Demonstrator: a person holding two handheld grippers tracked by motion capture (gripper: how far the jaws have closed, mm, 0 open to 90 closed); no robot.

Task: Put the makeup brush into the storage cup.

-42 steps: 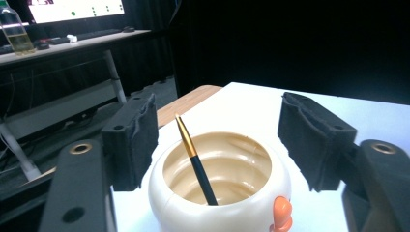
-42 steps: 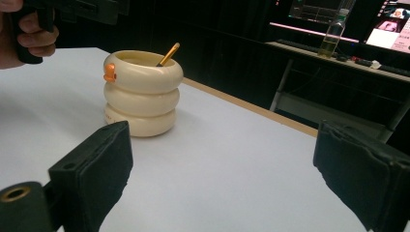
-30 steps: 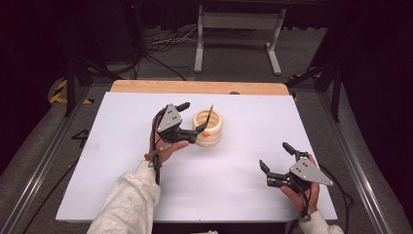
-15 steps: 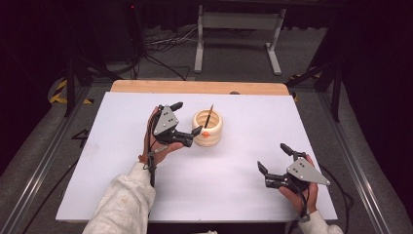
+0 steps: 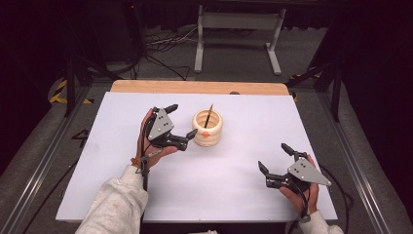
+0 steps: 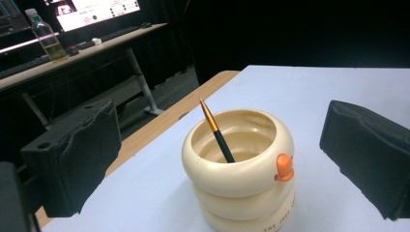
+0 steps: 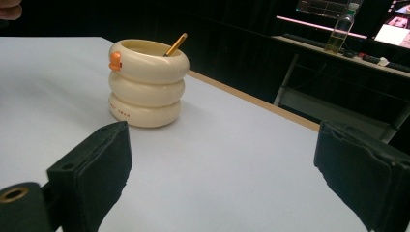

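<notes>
Here the cream pot [image 5: 207, 127], shaped like three stacked rings with a small orange beak on its side, stands upright on the white table [image 5: 122, 122], a little back from the middle. A pencil [image 5: 209, 116] with a black and gold shaft leans inside it, tip up and tilted over the rim. In the left gripper view the pot [image 6: 239, 166] sits just ahead of the two black jaws, between their lines but not within them, and nothing touches it.

The left gripper [image 5: 181, 122] hangs just beside the pot on its left, one fingertip close to the pot's wall without pressing on it. Its jaws have just been opening and now stand wide apart, with nothing between the pads.

The right gripper [image 5: 273, 158] is held well apart from the pot, near the front right part of the table, jaws spread and empty. From its own view the pot [image 7: 147, 82] stands off to the left, far ahead of the jaws.
</notes>
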